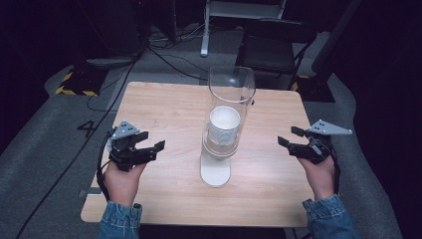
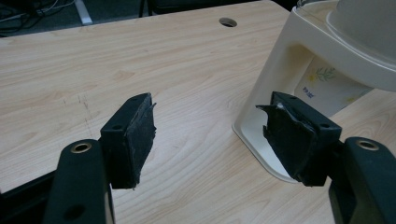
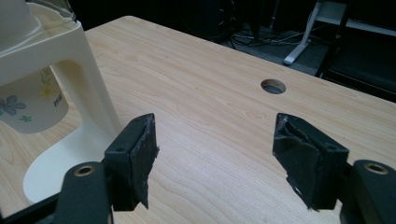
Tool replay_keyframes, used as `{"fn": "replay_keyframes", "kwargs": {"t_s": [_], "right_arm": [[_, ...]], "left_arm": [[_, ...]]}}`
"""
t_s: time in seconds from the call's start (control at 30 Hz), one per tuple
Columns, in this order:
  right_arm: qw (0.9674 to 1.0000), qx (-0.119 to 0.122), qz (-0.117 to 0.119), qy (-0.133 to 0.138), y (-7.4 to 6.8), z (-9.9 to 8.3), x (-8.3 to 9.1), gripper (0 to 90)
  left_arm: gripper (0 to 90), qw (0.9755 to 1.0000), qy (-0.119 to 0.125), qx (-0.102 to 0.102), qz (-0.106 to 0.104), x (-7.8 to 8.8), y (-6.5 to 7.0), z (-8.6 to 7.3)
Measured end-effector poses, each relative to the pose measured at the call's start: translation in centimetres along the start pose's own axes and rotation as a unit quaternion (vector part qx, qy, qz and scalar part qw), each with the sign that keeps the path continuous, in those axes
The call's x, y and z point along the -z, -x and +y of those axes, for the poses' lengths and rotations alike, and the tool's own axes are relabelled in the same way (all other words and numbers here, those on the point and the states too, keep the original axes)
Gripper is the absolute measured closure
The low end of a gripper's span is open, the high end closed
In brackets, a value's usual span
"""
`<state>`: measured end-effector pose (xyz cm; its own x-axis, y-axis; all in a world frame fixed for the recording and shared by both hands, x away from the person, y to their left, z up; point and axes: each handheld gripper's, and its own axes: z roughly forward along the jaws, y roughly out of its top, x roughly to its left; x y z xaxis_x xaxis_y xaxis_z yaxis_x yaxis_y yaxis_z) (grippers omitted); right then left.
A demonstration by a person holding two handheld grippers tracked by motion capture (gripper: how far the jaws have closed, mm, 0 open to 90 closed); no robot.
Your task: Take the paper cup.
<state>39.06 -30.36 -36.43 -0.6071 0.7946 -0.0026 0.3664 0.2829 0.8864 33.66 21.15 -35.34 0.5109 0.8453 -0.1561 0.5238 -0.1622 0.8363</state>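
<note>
A cream-white cup dispenser (image 1: 215, 167) with a clear tube on top stands at the middle of the wooden table (image 1: 164, 109). White paper cups (image 1: 224, 124) sit stacked inside the tube. A flower-printed cup (image 3: 28, 105) hangs out of the bottom of the dispenser (image 3: 79, 70); the same cup (image 2: 327, 86) shows under the dispenser (image 2: 280, 70) from the other side. My left gripper (image 1: 152, 142) rests open at the table's left, its jaws wide apart with nothing between them. My right gripper (image 1: 288, 137) rests open at the right, also holding nothing.
A round cable hole (image 3: 273, 86) is cut into the table near its far edge. Behind the table stand a black chair (image 1: 273, 45) and a white stand, with cables across the grey floor. Bare tabletop lies on both sides of the dispenser.
</note>
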Motion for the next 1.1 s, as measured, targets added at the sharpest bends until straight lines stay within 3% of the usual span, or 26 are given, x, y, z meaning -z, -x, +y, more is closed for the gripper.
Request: {"fn": "replay_keyframes", "kwargs": {"t_s": [0.43, 0.67, 0.77, 0.93, 1.1], "right_arm": [[1.0000, 0.002, 0.000, -0.004, -0.2, 0.0, -0.3, 28.7], [1.0000, -0.001, 0.004, 0.001, -0.5, 0.1, -0.5, 21.8], [1.0000, -0.001, -0.001, 0.000, -0.7, 0.0, -0.8, 21.0], [0.9999, -0.003, 0.013, -0.006, -1.4, 0.0, -1.4, 20.7], [0.9993, 0.012, 0.032, -0.012, -2.9, 0.3, -2.1, 20.6]], "left_arm": [[29.9, 0.9999, 0.012, 0.002, 0.002, 0.2, -0.2, -0.1], [27.7, 0.9995, 0.008, -0.012, 0.029, -0.3, 0.3, -0.2], [27.8, 0.9986, 0.005, -0.014, 0.051, -0.6, 0.4, -0.3], [26.7, 0.9985, 0.003, -0.014, 0.053, -0.7, 0.5, -0.3], [25.3, 0.9985, 0.009, -0.002, 0.055, -0.5, 0.3, -0.2]]}}
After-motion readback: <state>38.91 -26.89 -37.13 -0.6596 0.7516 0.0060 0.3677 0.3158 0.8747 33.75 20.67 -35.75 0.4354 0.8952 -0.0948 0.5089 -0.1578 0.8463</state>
